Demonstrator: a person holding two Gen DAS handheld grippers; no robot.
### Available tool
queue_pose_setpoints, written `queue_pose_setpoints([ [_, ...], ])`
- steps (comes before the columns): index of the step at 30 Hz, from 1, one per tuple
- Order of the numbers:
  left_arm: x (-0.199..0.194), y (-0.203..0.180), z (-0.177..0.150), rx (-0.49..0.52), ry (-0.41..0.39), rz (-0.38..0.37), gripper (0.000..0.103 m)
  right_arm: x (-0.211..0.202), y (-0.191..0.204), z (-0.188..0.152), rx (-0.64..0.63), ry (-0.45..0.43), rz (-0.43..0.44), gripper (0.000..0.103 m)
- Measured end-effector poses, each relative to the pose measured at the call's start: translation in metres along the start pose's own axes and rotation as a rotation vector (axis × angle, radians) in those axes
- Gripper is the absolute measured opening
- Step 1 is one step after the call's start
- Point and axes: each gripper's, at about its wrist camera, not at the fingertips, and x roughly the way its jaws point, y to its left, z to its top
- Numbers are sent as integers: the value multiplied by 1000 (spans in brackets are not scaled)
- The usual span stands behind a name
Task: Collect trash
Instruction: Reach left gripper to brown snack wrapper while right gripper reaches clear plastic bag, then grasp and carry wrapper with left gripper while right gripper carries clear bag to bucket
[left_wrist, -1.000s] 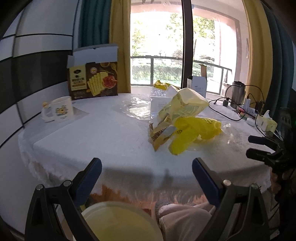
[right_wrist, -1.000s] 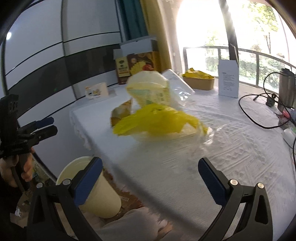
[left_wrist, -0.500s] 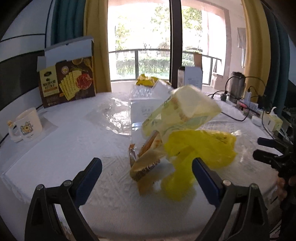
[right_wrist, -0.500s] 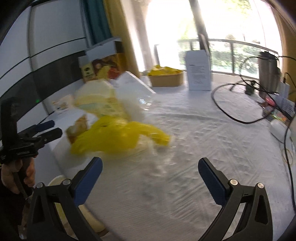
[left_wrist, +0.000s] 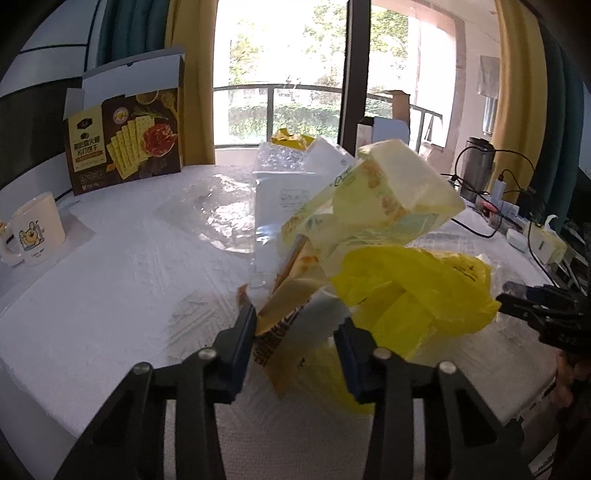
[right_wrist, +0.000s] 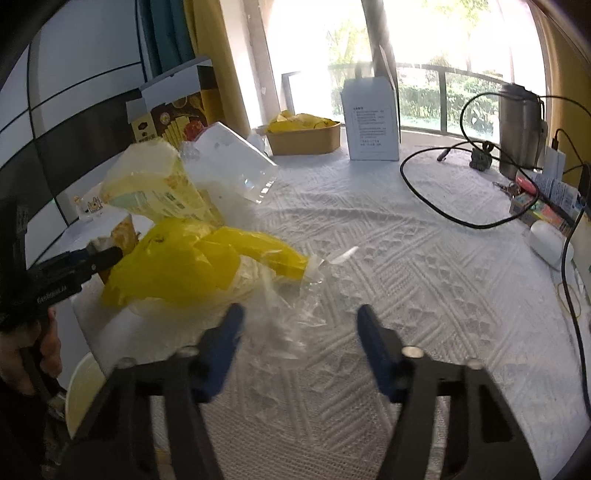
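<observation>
A heap of trash lies on the white tablecloth (left_wrist: 110, 295): a yellow plastic bag (left_wrist: 417, 295), a pale yellow snack packet (left_wrist: 376, 199), an orange-brown wrapper (left_wrist: 284, 314) and clear film (right_wrist: 291, 306). My left gripper (left_wrist: 297, 332) is open, its fingers on either side of the orange-brown wrapper's lower end. My right gripper (right_wrist: 299, 325) is open, its fingers around the clear film at the heap's edge; the yellow bag (right_wrist: 184, 262) lies just left of it. A cream bin (right_wrist: 83, 387) stands below the table edge.
A cracker box (left_wrist: 125, 136) and a mug (left_wrist: 31, 229) stand at the back left. A cardboard tray (right_wrist: 303, 136), a white box (right_wrist: 373, 122), a steel kettle (right_wrist: 521, 129), black cables (right_wrist: 443, 206) and small items sit toward the window and right edge.
Both grippers moved in over the table to the heap and narrowed their openings. The left one now straddles the wrapper, the right one the clear film.
</observation>
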Motion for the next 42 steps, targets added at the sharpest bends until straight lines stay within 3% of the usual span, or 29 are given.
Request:
queue_pose_setpoints([
  [6, -16, -1, 3, 17, -49, 20, 30, -8, 2, -4, -30, -52, -23, 27],
  [19, -95, -8, 10, 55, -161, 65, 27, -69, 8, -4, -40, -186, -12, 25],
  [31, -160, -4, -32, 35, -156, 92, 27, -111, 35, -11, -85, -235, 40, 25],
  [42, -179, 12, -88, -50, -84, 106, 27, -127, 75, -20, -145, -243, 136, 25],
])
